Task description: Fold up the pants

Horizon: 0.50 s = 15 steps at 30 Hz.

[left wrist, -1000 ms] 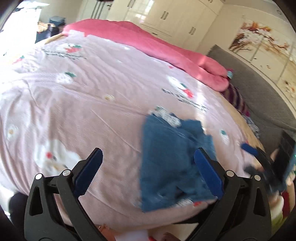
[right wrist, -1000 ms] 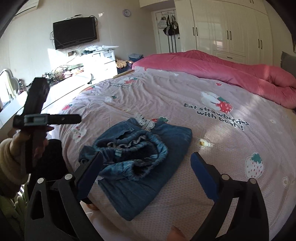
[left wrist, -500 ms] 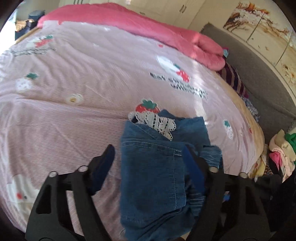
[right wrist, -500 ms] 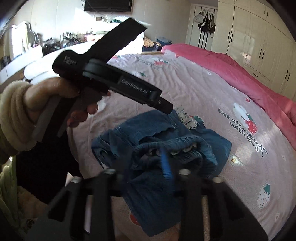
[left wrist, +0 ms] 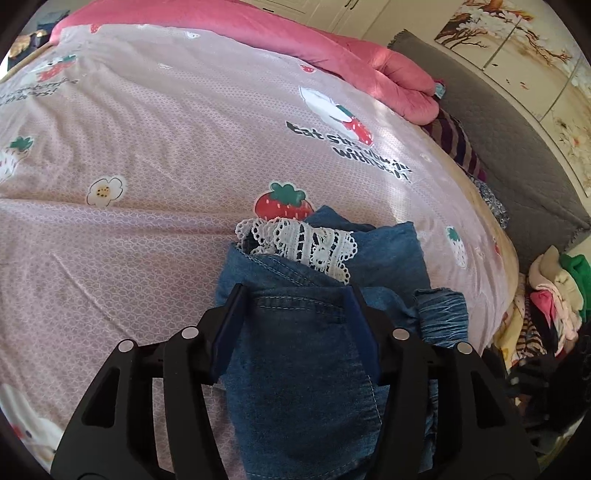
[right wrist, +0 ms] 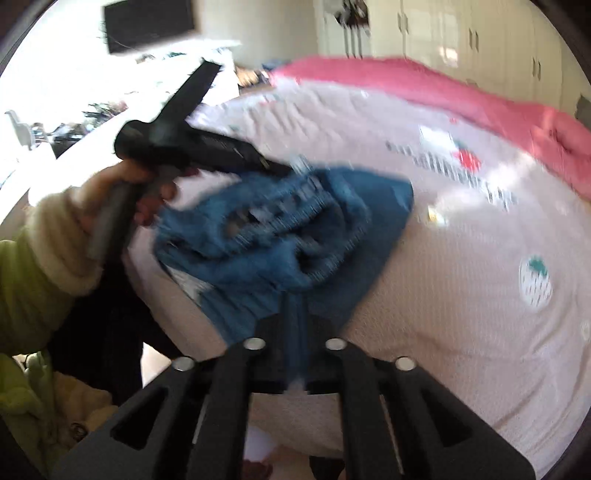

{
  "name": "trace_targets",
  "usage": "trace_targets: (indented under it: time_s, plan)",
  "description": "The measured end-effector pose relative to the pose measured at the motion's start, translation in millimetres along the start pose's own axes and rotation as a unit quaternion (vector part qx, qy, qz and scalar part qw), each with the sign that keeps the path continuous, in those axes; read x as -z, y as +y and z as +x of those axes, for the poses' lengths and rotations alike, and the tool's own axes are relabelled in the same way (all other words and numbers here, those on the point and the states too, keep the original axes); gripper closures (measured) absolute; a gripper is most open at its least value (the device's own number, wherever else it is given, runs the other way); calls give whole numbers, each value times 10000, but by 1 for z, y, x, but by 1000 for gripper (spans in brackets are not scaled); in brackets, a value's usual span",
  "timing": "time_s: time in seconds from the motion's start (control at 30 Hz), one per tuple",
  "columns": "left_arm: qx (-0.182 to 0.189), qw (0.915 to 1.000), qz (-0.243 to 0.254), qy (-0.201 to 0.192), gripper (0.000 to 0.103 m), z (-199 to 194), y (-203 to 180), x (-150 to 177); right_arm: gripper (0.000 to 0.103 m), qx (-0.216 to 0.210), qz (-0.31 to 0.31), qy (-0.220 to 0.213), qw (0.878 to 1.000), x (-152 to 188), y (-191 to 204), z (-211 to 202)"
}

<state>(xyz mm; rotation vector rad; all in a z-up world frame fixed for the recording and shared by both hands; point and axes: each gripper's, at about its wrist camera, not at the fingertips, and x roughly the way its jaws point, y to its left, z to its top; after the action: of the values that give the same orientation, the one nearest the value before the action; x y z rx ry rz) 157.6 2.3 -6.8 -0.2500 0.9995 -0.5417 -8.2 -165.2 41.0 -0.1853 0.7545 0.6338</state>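
Observation:
Crumpled blue denim pants (left wrist: 317, 354) with white lace trim (left wrist: 303, 245) lie near the front edge of the pink bed (left wrist: 166, 147). My left gripper (left wrist: 295, 295) is half closed, its blue fingers straddling a raised fold of denim. In the blurred right wrist view the pants (right wrist: 295, 229) lie bunched ahead, and my right gripper (right wrist: 295, 295) is shut on their near edge. The left gripper's black body (right wrist: 192, 140) and the hand holding it reach over the pants from the left.
A rolled pink quilt (left wrist: 332, 55) lies along the far side of the bed. A grey headboard (left wrist: 517, 147) stands on the right, with a heap of clothes (left wrist: 546, 295) beside the bed. Wardrobes (right wrist: 461, 33) line the back wall.
Both grippers came down from above the bed onto the pants. The left jaws narrowed around a denim fold. The right jaws closed from wide open onto the near edge.

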Motion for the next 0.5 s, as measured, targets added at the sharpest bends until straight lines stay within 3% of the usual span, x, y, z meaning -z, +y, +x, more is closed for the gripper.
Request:
trace_targets:
  time_s: [0.03,0.07,0.2,0.33,0.4,0.5]
  plan:
    - [83,10000,-23,9,52,-1,1,-1,46,-110,-166,-118,9997,-7,10,-2]
    - [178,9998,-35,15,49,-1,3,-2,43,-212,-357,-211,9989,-12,22,-3]
    - [146,9999,81,10,49,-4,5,-2,45,-387,-1431,-173,9888,-30,75,22]
    - [68,9995,285,113,47,-5,5,1,47,-269,-2301,111,9727,-40,108,55]
    - [75,9993,331,168,47,-2,5,2,69,-246,-2546,291,9663,-41,114,73]
    - [54,9990,397,206,47,2,3,3,92,-174,-2827,597,9572,-38,116,90]
